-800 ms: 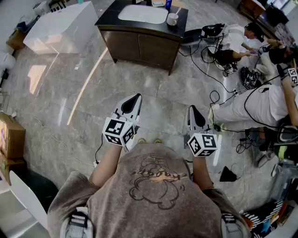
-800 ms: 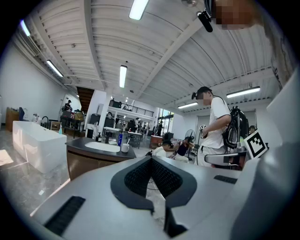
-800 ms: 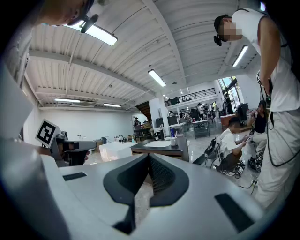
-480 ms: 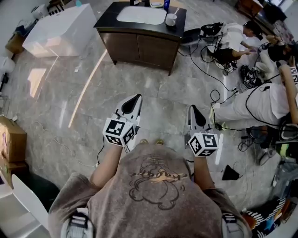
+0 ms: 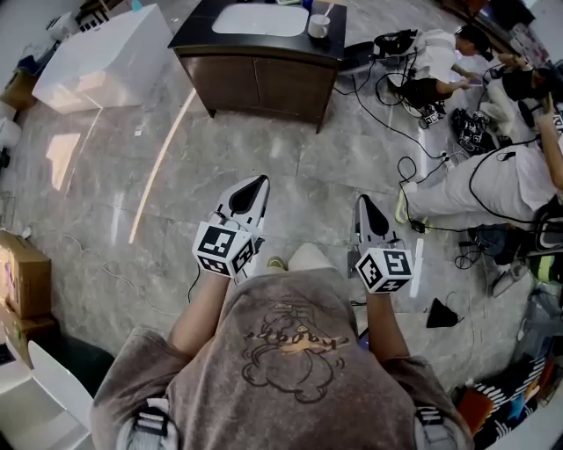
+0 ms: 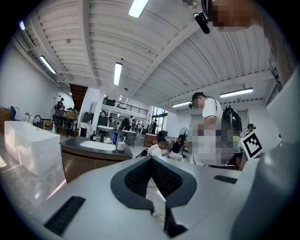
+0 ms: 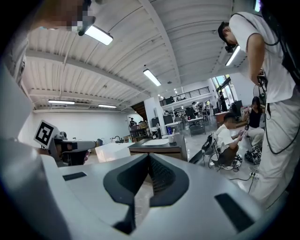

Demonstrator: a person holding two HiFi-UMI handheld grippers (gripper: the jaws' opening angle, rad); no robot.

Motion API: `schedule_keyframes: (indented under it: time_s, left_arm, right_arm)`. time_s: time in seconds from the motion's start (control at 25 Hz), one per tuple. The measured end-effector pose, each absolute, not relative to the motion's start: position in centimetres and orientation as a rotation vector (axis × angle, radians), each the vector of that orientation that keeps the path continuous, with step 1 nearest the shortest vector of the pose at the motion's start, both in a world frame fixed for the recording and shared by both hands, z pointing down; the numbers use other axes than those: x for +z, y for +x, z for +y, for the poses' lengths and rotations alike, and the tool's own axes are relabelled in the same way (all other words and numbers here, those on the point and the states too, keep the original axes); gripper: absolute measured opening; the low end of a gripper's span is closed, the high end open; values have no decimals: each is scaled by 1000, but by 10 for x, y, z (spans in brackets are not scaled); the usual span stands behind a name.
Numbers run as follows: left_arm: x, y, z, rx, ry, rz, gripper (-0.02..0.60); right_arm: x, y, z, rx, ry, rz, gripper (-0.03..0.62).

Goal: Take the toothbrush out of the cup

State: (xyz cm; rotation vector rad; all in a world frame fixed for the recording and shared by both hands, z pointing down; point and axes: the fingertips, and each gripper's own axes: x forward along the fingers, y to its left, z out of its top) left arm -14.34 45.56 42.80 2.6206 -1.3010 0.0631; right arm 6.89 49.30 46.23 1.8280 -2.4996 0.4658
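Observation:
A white cup [image 5: 318, 25] with a toothbrush standing in it sits on the right end of a dark vanity top [image 5: 198, 35], beside a white sink [image 5: 259, 19]. The cup [image 6: 121, 146] shows small and far off in the left gripper view, and the cup [image 7: 171, 139] is just as distant in the right gripper view. My left gripper [image 5: 255, 182] and right gripper [image 5: 363, 202] are held side by side in front of the person's chest, over the floor, well short of the vanity. Both are shut and hold nothing: left gripper [image 6: 150, 158], right gripper [image 7: 149, 156].
A white tub-like block [image 5: 106, 57] stands left of the vanity. To the right, people [image 5: 493, 189] sit and crouch on the floor among black cables [image 5: 413, 141] and gear. A cardboard box [image 5: 22, 272] stands at the left edge. The floor is polished grey stone.
The vanity has slid up and a little left in the head view, and a knee has come forward under the body. Both grippers keep their place and stay shut.

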Motion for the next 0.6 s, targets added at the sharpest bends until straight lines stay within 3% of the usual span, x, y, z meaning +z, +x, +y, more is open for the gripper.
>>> schedule_keyframes:
  time_s: [0.6]
  left_arm:
    - [442, -134, 381, 77, 2624, -1301, 19]
  right_arm:
    - [476, 77, 423, 502, 1854, -2496, 3]
